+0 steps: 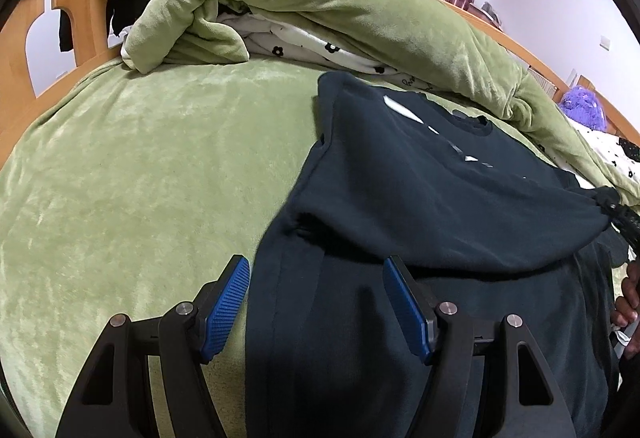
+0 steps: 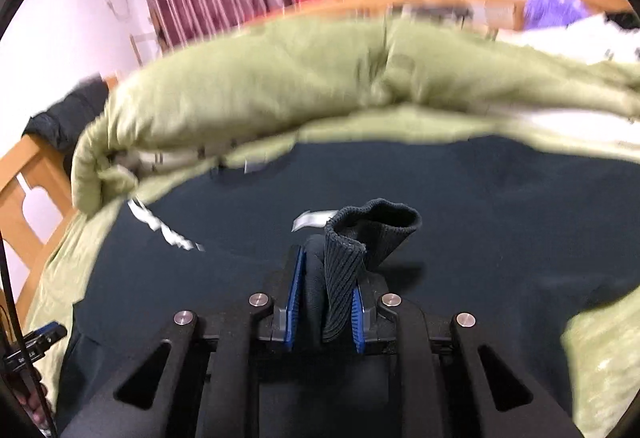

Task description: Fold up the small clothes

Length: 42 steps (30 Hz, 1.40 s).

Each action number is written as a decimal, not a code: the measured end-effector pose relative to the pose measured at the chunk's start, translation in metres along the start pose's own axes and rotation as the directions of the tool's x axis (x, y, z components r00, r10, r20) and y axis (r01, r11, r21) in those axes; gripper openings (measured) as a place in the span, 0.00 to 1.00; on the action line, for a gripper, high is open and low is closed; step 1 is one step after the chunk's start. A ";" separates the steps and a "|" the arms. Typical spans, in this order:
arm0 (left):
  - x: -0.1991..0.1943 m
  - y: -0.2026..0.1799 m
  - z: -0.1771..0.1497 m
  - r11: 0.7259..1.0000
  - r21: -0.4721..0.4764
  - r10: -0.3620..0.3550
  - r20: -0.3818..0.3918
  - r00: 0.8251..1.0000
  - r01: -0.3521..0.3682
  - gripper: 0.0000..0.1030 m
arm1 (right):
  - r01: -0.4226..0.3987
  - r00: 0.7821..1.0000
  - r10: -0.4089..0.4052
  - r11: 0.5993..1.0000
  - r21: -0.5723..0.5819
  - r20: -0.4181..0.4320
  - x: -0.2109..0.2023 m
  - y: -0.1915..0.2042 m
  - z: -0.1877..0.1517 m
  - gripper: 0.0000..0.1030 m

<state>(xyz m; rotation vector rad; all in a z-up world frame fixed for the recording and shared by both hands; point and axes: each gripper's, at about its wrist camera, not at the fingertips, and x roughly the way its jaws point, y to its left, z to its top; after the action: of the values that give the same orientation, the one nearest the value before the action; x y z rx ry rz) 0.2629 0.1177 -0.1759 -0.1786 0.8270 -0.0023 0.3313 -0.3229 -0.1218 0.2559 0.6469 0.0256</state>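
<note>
On a green bedspread, a dark sweatshirt lies partly folded, one sleeve drawn across its chest. The right gripper pinches the ribbed cuff between narrowed jaws, evidently to carry that sleeve over. The left gripper hovers wide and empty astride the garment's edge, likely ready to steady it.

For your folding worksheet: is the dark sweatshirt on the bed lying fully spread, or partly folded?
Partly folded. On the dark sweatshirt, one layer lies doubled over the body, and the right gripper is shut on its ribbed cuff.
</note>
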 end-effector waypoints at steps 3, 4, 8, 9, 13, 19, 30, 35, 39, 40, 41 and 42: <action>-0.001 0.000 0.000 1.000 0.000 -0.004 0.001 1.000 0.004 0.65 | 0.040 0.998 -0.039 0.999 0.033 -0.053 0.003 -0.015 -0.005 0.22; -0.002 0.000 0.000 1.000 0.000 -0.004 0.001 1.000 0.004 0.65 | 0.061 0.993 -0.057 0.998 0.033 -0.102 0.010 -0.020 -0.009 0.25; -0.004 -0.001 0.001 1.000 0.003 -0.007 0.005 1.000 0.007 0.65 | 0.146 0.968 -0.143 0.989 -0.003 -0.206 0.022 -0.027 -0.027 0.43; -0.004 -0.001 0.001 1.000 0.002 -0.009 0.005 1.000 0.009 0.65 | 0.168 0.962 -0.168 0.986 -0.017 -0.214 0.022 -0.028 -0.030 0.47; -0.005 0.000 0.002 1.000 -0.001 -0.015 0.003 1.000 0.015 0.65 | 0.212 0.944 -0.220 0.976 -0.056 -0.247 0.017 -0.034 -0.035 0.51; -0.007 -0.005 0.001 1.000 0.010 -0.010 0.000 1.000 0.010 0.65 | 0.232 0.943 -0.241 0.970 -0.067 -0.230 -0.005 -0.042 -0.033 0.51; -0.026 -0.020 0.008 0.999 0.032 -0.007 0.023 1.000 0.006 0.65 | 0.252 0.947 -0.259 0.966 -0.061 -0.188 -0.052 -0.060 -0.023 0.53; -0.037 -0.029 0.013 1.000 0.029 -0.010 0.041 0.999 0.009 0.65 | 0.289 0.941 -0.299 0.954 -0.080 -0.157 -0.071 -0.071 -0.013 0.53; -0.044 -0.042 0.018 0.999 0.040 -0.007 0.051 0.999 0.005 0.65 | 0.308 0.936 -0.318 0.948 -0.083 -0.151 -0.085 -0.087 -0.005 0.53; -0.045 -0.045 0.019 0.999 0.042 -0.007 0.052 0.999 0.005 0.65 | 0.318 0.933 -0.328 0.944 -0.086 -0.149 -0.089 -0.092 -0.004 0.53; -0.046 -0.048 0.019 0.999 0.045 -0.008 0.055 0.998 0.005 0.65 | 0.323 0.931 -0.333 0.942 -0.088 -0.148 -0.092 -0.096 -0.003 0.53; -0.048 -0.053 0.020 0.999 0.050 -0.009 0.060 0.998 0.006 0.65 | 0.327 0.929 -0.337 0.941 -0.089 -0.150 -0.095 -0.102 -0.003 0.53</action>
<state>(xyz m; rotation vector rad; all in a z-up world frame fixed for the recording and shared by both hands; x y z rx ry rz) 0.2488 0.0723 -0.1190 -0.1345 0.7652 -0.0242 0.2482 -0.4313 -0.0926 0.0813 0.8454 -0.2617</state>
